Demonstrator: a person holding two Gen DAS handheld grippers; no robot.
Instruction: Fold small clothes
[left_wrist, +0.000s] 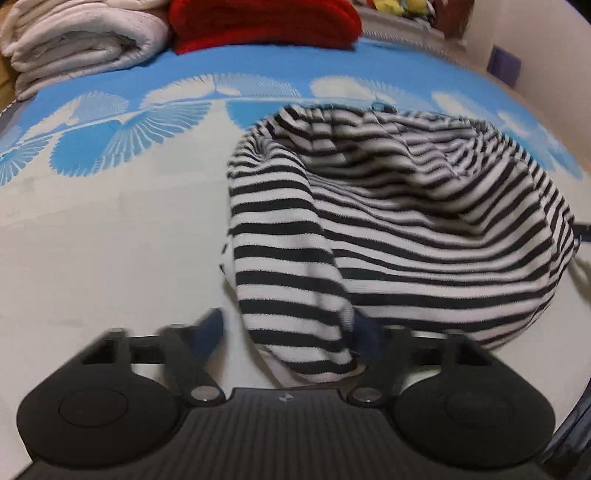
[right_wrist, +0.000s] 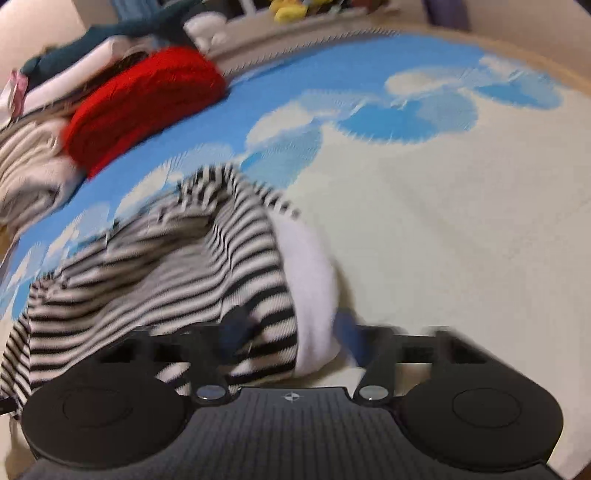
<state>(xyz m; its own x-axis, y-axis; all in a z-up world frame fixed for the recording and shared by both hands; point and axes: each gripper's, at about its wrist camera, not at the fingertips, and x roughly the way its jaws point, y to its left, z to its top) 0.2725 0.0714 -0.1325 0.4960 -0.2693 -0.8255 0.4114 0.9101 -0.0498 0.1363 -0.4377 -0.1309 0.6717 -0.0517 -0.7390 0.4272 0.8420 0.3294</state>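
A black-and-white striped garment (left_wrist: 406, 221) lies bunched on the bed, its lower fold hanging toward my left gripper (left_wrist: 288, 332). That gripper stands open: the right finger touches the fold, while the left finger (left_wrist: 210, 332) is clear of the cloth. In the right wrist view the same striped garment (right_wrist: 166, 266) runs off to the left, blurred. My right gripper (right_wrist: 291, 332) is shut on a bunched edge of it, striped cloth and a white inner layer (right_wrist: 314, 280) squeezed between the pads.
The blue-and-cream patterned bedspread (left_wrist: 110, 240) (right_wrist: 443, 240) lies under everything. At the far end sit a folded red item (left_wrist: 266, 22) (right_wrist: 147, 96) and a folded whitish blanket (left_wrist: 74, 40) (right_wrist: 29, 170), with more clothes piled behind. A wall (left_wrist: 535, 37) borders the right.
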